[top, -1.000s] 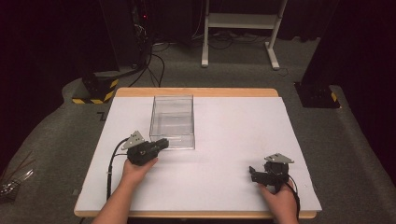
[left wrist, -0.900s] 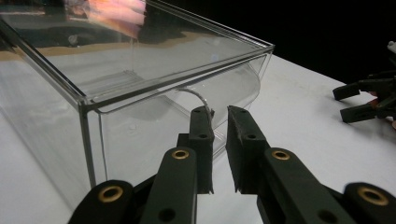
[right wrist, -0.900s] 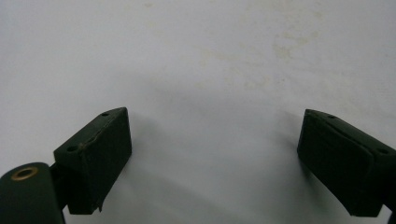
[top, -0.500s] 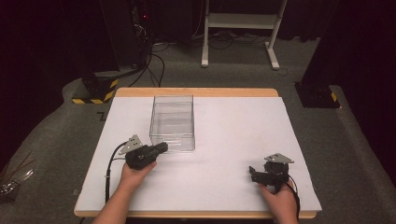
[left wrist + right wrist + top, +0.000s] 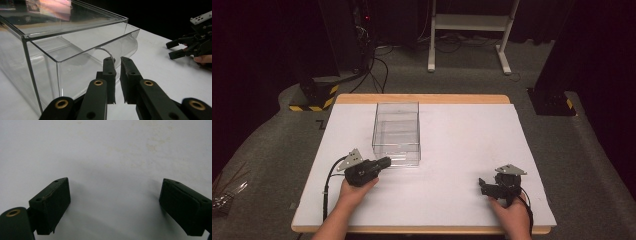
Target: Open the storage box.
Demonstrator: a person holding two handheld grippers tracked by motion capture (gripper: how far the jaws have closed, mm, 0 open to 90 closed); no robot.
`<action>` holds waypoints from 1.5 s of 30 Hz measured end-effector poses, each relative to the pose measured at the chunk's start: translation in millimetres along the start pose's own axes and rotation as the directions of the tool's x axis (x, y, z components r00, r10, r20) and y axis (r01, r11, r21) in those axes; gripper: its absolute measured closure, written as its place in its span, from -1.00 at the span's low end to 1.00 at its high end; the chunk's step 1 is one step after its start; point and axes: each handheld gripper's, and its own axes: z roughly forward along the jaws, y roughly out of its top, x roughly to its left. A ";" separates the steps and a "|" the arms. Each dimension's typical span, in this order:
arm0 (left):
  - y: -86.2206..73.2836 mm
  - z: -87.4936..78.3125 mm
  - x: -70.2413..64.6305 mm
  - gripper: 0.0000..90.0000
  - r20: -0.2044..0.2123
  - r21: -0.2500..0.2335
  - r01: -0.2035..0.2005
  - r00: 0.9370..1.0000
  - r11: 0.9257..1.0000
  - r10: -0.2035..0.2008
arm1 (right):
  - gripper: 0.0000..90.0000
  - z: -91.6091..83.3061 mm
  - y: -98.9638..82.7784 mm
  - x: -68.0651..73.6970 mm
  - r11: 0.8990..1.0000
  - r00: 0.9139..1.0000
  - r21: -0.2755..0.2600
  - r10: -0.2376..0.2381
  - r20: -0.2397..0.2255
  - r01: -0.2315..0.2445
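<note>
One clear box (image 5: pixel 396 131), long axis running away

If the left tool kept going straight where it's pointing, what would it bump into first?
Most likely the clear plastic box. The left tool, its jaws nearly shut, points at the box's near curved front, right by a thin handle there. How small the gap is, the pictures don't settle.

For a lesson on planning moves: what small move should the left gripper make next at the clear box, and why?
Probably a short, straight pull back toward the person. The left gripper has its jaws nearly closed, seemingly on the thin clear handle of the drawer, which looks slightly out of the box. The right gripper rests open on the table, well apart.
</note>
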 end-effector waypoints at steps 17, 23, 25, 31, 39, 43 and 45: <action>-5.0 -14.4 -14.1 0.85 0.043 0.024 -0.021 0.999 0.999 0.020 | -0.77 -0.1 0.0 0.1 1.000 1.000 0.000 0.000 0.000 0.000; -6.8 -19.0 -19.3 0.86 0.060 0.033 -0.025 0.998 0.999 0.023 | -0.77 -0.1 0.0 0.1 1.000 1.000 0.000 0.000 0.000 0.000; -7.4 -20.2 -20.6 0.86 0.065 0.035 -0.027 0.998 0.999 0.024 | -0.77 0.0 0.0 0.0 1.000 1.000 0.000 0.000 0.000 0.000; -9.6 -24.2 -26.1 0.86 0.079 0.044 -0.033 0.996 0.998 0.029 | -0.77 -0.1 0.0 0.3 1.000 1.000 0.001 0.002 0.000 -0.002; -11.8 -28.6 -33.4 0.87 0.089 0.055 -0.048 0.995 0.997 0.043 | -0.77 0.0 0.0 0.1 1.000 1.000 0.000 0.000 0.000 0.000; -13.1 -31.7 -36.4 0.87 0.096 0.061 -0.050 0.994 0.997 0.044 | -0.77 -0.1 0.0 0.1 1.000 1.000 0.000 0.000 0.000 0.000; -13.9 -33.6 -38.4 0.87 0.100 0.064 -0.050 0.994 0.997 0.043 | -0.77 0.0 0.0 0.1 1.000 1.000 0.000 0.000 0.000 0.000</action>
